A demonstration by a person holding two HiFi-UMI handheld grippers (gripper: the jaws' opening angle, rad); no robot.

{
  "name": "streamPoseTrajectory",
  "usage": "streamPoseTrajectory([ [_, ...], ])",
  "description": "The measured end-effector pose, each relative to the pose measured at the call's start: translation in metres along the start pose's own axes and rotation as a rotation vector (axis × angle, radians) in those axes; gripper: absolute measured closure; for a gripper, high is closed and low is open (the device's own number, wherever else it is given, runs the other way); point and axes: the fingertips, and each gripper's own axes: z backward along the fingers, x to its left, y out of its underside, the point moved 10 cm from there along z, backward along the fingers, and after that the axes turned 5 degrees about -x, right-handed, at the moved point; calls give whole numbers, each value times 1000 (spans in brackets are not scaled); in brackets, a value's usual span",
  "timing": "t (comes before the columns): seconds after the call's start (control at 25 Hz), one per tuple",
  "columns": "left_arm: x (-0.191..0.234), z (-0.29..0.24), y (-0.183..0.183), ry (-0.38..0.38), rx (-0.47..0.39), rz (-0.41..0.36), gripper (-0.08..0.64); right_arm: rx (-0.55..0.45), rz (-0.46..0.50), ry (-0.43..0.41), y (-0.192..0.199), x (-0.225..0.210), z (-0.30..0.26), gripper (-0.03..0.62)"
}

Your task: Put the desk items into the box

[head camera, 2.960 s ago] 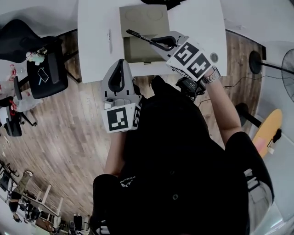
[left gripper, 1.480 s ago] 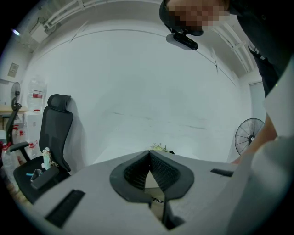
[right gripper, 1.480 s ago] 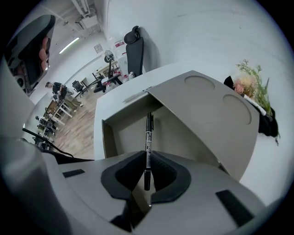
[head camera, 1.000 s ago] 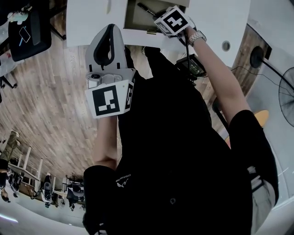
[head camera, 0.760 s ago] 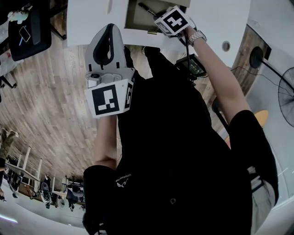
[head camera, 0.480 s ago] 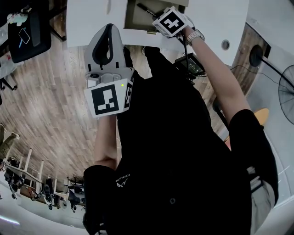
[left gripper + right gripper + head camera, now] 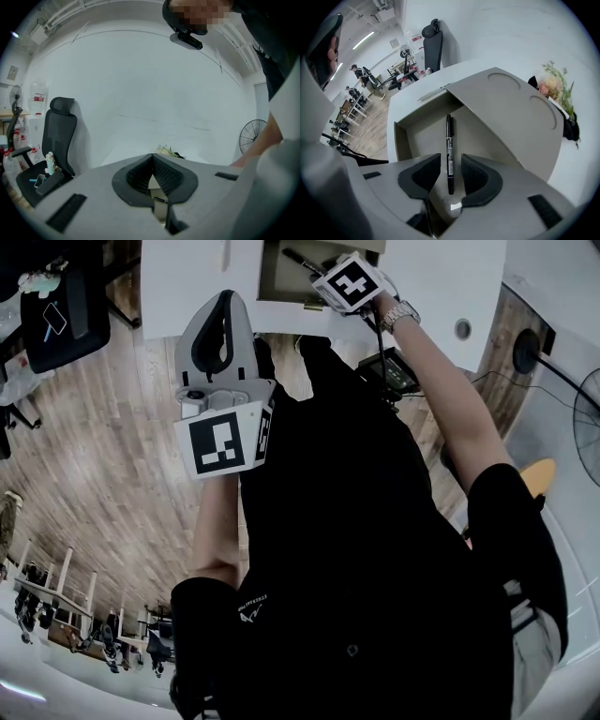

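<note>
The right gripper [image 7: 450,160] hangs over the open box [image 7: 401,137] on the white desk [image 7: 407,101]; its fingers [image 7: 425,174] stand a little apart, with a black pen [image 7: 449,138] running lengthwise through the gap; neither pad touches the pen, and a thin space shows on each side of it; the pen's near end sits between the pads, its far end reaches toward the back of the box, over the box floor. The box lid [image 7: 511,108] is folded back to the right; beyond it stands a bunch of flowers [image 7: 555,82].

The left gripper [image 7: 152,157] is held up and away from the desk; its fingers [image 7: 136,174] meet at the tips and grip nothing. In the head view it [image 7: 222,317] is raised in front of the person's chest, near the desk edge, well apart from the right one [image 7: 326,270] at the box [image 7: 281,283].
</note>
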Motion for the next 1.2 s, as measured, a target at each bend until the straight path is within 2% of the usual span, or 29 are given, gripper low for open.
streamPoseTrajectory([
  [0.2, 1, 1, -3, 23, -4, -7, 552, -38, -28, 19, -5, -3, 10, 463],
  [0.28, 0, 1, -5, 38, -6, -12, 552, -65, -52, 32, -5, -6, 17, 511],
  [0.36, 0, 1, -8, 54, -7, -17, 552, -96, -79, 45, -6, -8, 24, 591],
  [0.6, 0, 1, -14, 102, -10, -29, 552, -161, -190, 39, 1, -6, 37, 594],
  [0.88, 0, -4, -14, 190, 14, -44, 552, -249, -294, 79, 17, 0, 52, 594],
  [1.2, -16, -13, -15, 341, 12, -78, 552, -453, -448, 184, 44, 6, 100, 594],
])
